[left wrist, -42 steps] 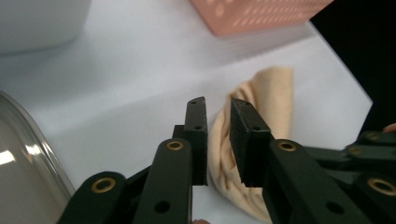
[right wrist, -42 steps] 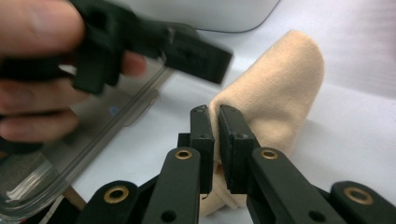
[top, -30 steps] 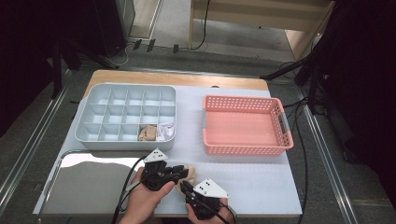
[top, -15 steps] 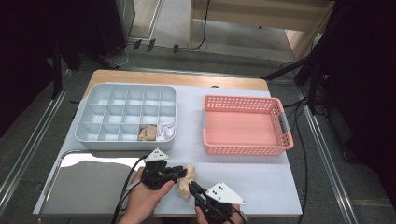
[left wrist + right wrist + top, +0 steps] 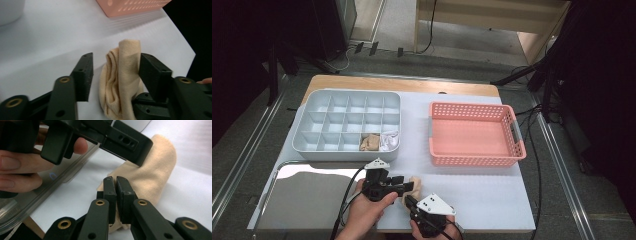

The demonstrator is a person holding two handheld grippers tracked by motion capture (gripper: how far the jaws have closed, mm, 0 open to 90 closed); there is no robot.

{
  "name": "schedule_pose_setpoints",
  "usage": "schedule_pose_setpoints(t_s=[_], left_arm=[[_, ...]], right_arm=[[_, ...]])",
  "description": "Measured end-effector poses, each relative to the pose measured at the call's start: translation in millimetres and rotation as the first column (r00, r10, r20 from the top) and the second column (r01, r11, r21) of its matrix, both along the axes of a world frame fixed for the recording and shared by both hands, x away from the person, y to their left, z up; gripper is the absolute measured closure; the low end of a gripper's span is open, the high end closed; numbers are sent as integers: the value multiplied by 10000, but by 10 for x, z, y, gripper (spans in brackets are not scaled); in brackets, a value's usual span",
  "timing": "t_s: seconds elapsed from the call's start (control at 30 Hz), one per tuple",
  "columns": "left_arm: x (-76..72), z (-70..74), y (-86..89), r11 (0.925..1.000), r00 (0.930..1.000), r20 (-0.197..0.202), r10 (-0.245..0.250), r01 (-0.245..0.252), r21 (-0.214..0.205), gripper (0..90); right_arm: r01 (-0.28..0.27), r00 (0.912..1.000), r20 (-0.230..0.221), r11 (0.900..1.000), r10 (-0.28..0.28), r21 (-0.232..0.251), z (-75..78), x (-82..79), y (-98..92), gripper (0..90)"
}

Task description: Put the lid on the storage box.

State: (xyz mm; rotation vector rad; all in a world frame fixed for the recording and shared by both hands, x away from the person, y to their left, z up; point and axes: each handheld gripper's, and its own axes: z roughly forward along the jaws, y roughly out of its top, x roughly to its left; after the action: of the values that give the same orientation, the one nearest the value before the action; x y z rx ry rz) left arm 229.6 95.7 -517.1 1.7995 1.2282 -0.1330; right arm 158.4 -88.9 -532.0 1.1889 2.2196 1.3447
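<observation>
A beige folded cloth (image 5: 415,183) is located on the white table surface (image 5: 492,195) near the front edge, in front of the grey compartment tray (image 5: 348,125) and to the left front of the empty pink basket (image 5: 475,134). The left gripper (image 5: 408,186) is held by the left hand (image 5: 368,210) with its jaws parted to either side of the cloth (image 5: 120,80); in the left gripper view one jaw is seen touching the fabric while the other is kept apart from it by a gap. The right gripper (image 5: 410,202) is positioned just beside the cloth, with its jaws brought together; in the right gripper view (image 5: 115,182) the jaw tips are seen at the cloth's (image 5: 152,172) near end, and whether fabric is pinched between them cannot be determined. A clear plastic sheet (image 5: 312,195) is laid at the table's front left. Beige and white items are contained in two front-row tray compartments.
</observation>
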Motion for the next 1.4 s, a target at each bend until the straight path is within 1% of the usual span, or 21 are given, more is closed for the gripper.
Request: schedule_pose_setpoints(t_s=[0.03, 0.07, 0.13, 0.2, 0.23, 0.33, 0.43, 0.5, 0.57, 0.6, 0.63, 0.83, 0.97, 1.0, 1.07, 1.13, 1.2, 1.27, 1.3, 1.37, 1.4], left_arm=[[-3, -6, -11, 10000, 10000, -10, -5, 5, 44, 396], [-6, -9, -19, 9999, 10000, -2, -36, 36, 100, 386], [-9, -22, -48, 9998, 10000, -56, -38, 40, 205, 385], [1, -46, -79, 9991, 9997, -213, -106, 115, 410, 395], [6, -59, -89, 9990, 9995, -297, -48, 61, 444, 397], [26, -85, -100, 9994, 9991, -429, -40, 55, 351, 403], [48, -96, -84, 9999, 9981, -613, -73, 81, 122, 405], [59, -103, -83, 9999, 9976, -684, -108, 113, 63, 435], [64, -116, -92, 9998, 9973, -714, -198, 201, 36, 491], [67, -125, -96, 9996, 9967, -770, -275, 273, -39, 518], [71, -135, -102, 9993, 9950, -931, -357, 343, -166, 553], [78, -138, -85, 9987, 9937, -1029, -452, 424, -291, 679], [68, -126, -88, 9982, 9946, -846, -593, 584, -139, 732], [71, -127, -83, 9980, 9943, -874, -615, 600, -193, 740], [66, -125, -82, 9980, 9950, -794, -607, 592, -211, 750], [62, -121, -78, 9979, 9961, -641, -609, 594, -257, 755], [52, -99, -73, 9983, 9975, -417, -570, 564, -153, 759], [49, -51, -54, 9986, 9984, -245, -511, 507, -165, 760], [51, -29, -35, 9986, 9989, -166, -432, 427, -312, 761], [50, 8, 2, 9987, 9992, 18, -411, 411, -295, 761], [43, 20, 14, 9987, 9991, 128, -406, 410, -297, 761]], right_arm=[[10, 10000, 8, 10000, -10, -4, -2, 0, 0, 872], [6, 10000, 47, 10000, -6, -16, -4, 1, 1, 875], [-5, 10000, 79, 10000, 5, -40, -10, -3, 6, 881], [-2, 10000, 77, 10000, 2, -29, -14, -7, 9, 886], [-1, 10000, 74, 10000, 2, -24, -16, -8, 10, 890], [-4, 10000, 42, 10000, 4, 8, -20, -7, 5, 900], [-22, 10000, 42, 10000, 22, 18, -23, -9, 2, 900], [-28, 10000, 58, 10000, 28, 10, -24, -12, 4, 900], [-27, 9999, 106, 10000, 27, -41, -26, -16, 5, 900], [-23, 9999, 108, 10000, 23, -35, -26, -16, 5, 900], [-33, 9999, 100, 10000, 34, -30, -25, -17, 2, 900], [-136, 9998, 144, 9999, 137, -37, -29, -11, -6, 900], [-207, 9997, 88, 9998, 207, -2, -25, -3, -13, 900], [-249, 9997, 89, 9997, 249, 16, -23, 2, -19, 900], [-280, 9995, 136, 9996, 279, 85, -13, 7, -33, 893], [-305, 9994, 158, 9995, 303, 129, 7, -5, -51, 856], [-357, 9992, 171, 9990, 352, 279, 38, -24, -79, 845], [-494, 9983, 328, 9982, 483, 343, 81, -37, -119, 809], [-423, 9987, 286, 9982, 411, 432, 107, -48, -143, 787], [-387, 9985, 393, 9981, 369, 478, 157, -50, -208, 750], [-255, 9989, 403, 9981, 232, 565, 182, -52, -241, 729]])
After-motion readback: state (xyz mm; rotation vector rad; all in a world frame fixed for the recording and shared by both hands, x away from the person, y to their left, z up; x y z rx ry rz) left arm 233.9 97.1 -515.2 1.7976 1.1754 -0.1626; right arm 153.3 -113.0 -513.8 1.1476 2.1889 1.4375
